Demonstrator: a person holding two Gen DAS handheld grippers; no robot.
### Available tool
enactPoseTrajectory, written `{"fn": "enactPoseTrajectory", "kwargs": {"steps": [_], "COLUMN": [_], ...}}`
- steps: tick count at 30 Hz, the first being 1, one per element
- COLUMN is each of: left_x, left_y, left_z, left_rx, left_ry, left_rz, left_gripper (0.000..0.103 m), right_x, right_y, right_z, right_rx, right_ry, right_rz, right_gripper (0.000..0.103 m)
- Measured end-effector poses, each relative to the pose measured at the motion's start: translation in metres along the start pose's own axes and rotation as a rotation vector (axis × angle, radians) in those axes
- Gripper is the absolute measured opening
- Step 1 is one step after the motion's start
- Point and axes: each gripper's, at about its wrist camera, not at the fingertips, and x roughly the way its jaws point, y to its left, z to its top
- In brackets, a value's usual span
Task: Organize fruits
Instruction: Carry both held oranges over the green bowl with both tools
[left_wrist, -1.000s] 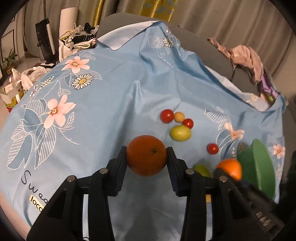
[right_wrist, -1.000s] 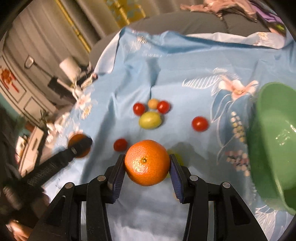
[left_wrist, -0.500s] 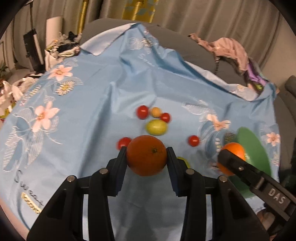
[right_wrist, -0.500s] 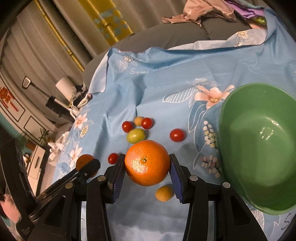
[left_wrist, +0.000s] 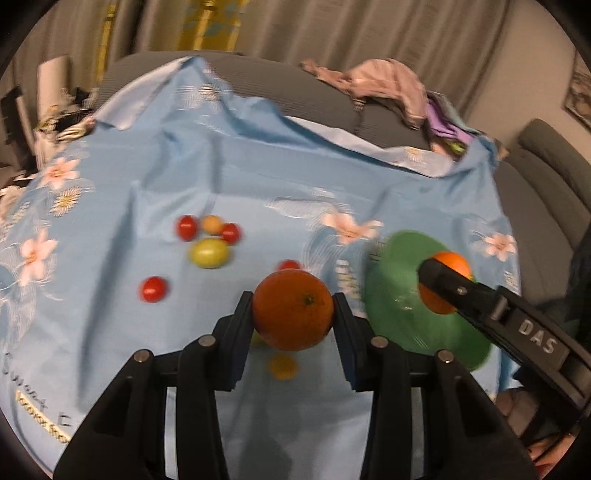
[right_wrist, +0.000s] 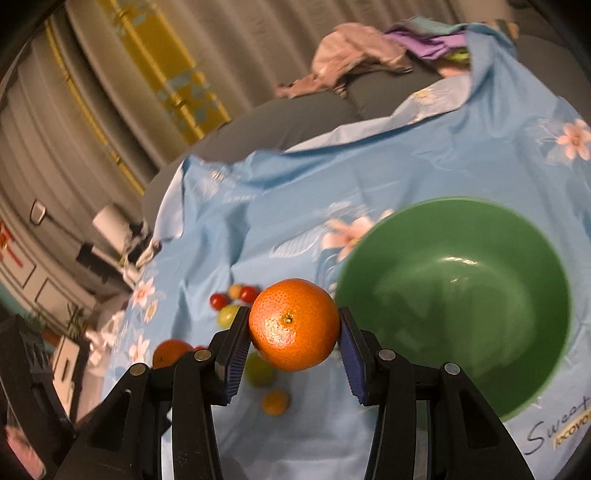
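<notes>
My left gripper (left_wrist: 293, 312) is shut on a dark orange (left_wrist: 291, 309), held above the blue flowered cloth (left_wrist: 221, 166). My right gripper (right_wrist: 293, 328) is shut on a bright orange (right_wrist: 293, 324), held just left of the empty green bowl (right_wrist: 458, 295). In the left wrist view the right gripper's orange (left_wrist: 448, 266) hangs over the bowl (left_wrist: 399, 295). On the cloth lie red cherry tomatoes (left_wrist: 154, 289), a yellow-green fruit (left_wrist: 209, 252) and a small yellow fruit (left_wrist: 282, 366).
Crumpled clothes (left_wrist: 384, 83) lie on the grey sofa back (left_wrist: 295, 88) behind the cloth. A grey armchair (left_wrist: 546, 155) stands at the right. Curtains hang behind. Clutter and a white roll (left_wrist: 51, 81) sit at the far left.
Both grippers moved right toward the green bowl with their oranges. The right gripper's orange now hangs over the bowl's near side. The loose fruit stayed put.
</notes>
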Motion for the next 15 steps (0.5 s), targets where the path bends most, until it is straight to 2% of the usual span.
{"fn": "enactPoseTrajectory", "kwargs": {"steps": [7, 12, 15], "left_x": [0.017, 0.036, 0.048], "left_y": [-0.053, -0.089, -0.1], "left_z": [0.008, 0.006, 0.007], "left_rx": [0.09, 0.182, 0.201], "left_ry": [0.008, 0.041, 0.081], "left_rz": [-0.038, -0.071, -0.088], "left_gripper": [0.041, 0.041, 0.042], "right_x": [-0.033, -0.035, -0.033], "right_y": [-0.036, -0.073, -0.092], "right_z": [0.01, 0.013, 0.012], "right_rx": [0.083, 0.182, 0.234], "right_ry": [-0.094, -0.078, -0.071], "right_rz": [-0.055, -0.053, -0.065], "right_gripper": [0.048, 0.048, 0.048]}}
